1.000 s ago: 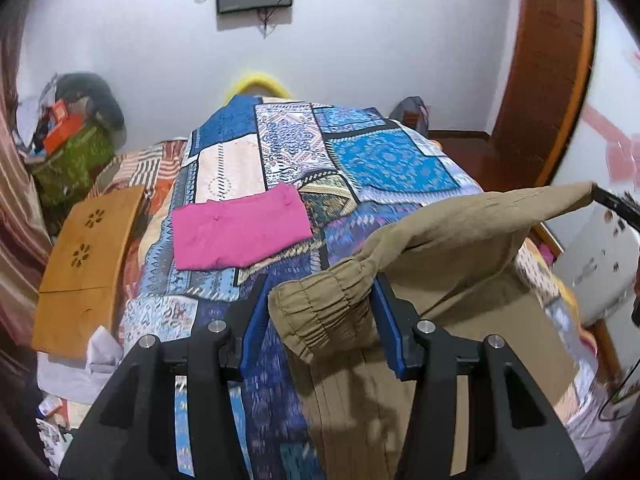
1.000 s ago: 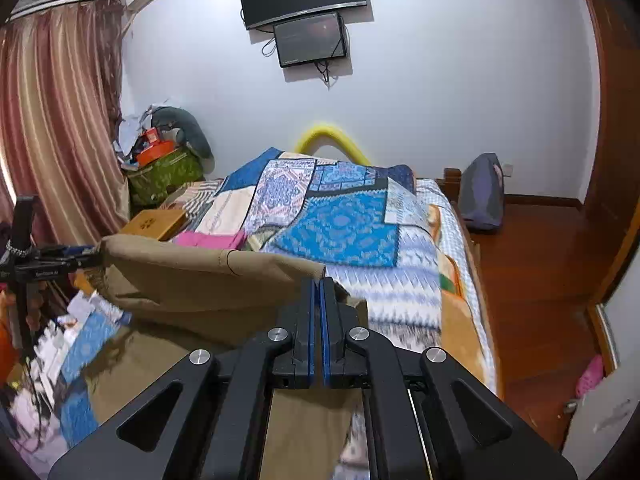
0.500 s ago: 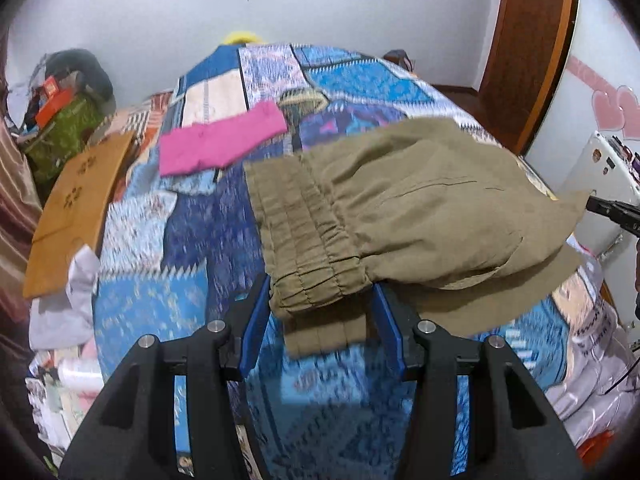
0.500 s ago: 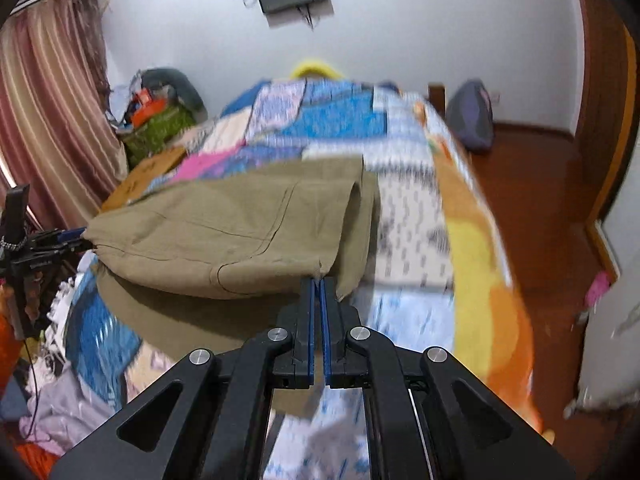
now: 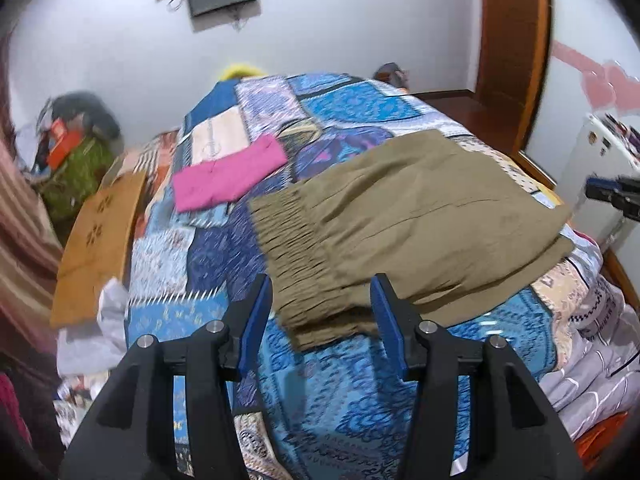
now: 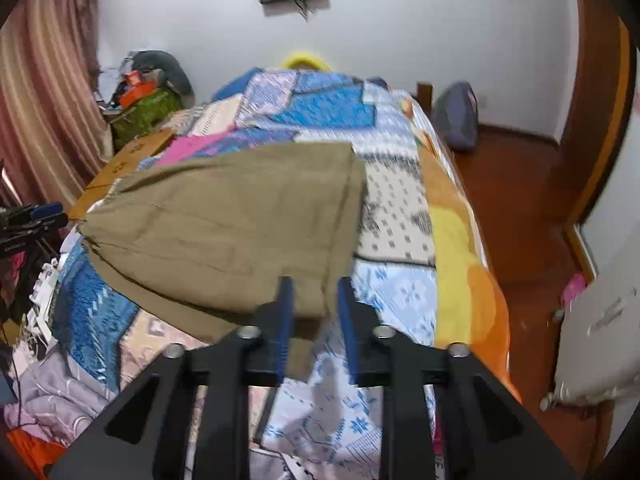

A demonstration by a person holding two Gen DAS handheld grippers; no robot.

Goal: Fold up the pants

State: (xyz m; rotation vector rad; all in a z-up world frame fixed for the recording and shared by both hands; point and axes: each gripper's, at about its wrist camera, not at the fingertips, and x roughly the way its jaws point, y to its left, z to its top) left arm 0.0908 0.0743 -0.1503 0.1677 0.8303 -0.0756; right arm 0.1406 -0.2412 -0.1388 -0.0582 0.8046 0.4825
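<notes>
Folded khaki pants (image 5: pixel 404 216) on bed, beyond parted left hand-held gripper (image 5: pixel 322 312)

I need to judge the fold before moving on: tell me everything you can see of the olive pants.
The olive pants look like a soft woven fabric and lie folded flat on the patchwork bedspread, one layer over another, the lower edge peeking out. The gathered elastic waistband sits between the open left tongs; the opposite end lies between the open right tongs. Neither visibly pinches it. A pink folded garment lies apart, beyond the waistband.
</notes>
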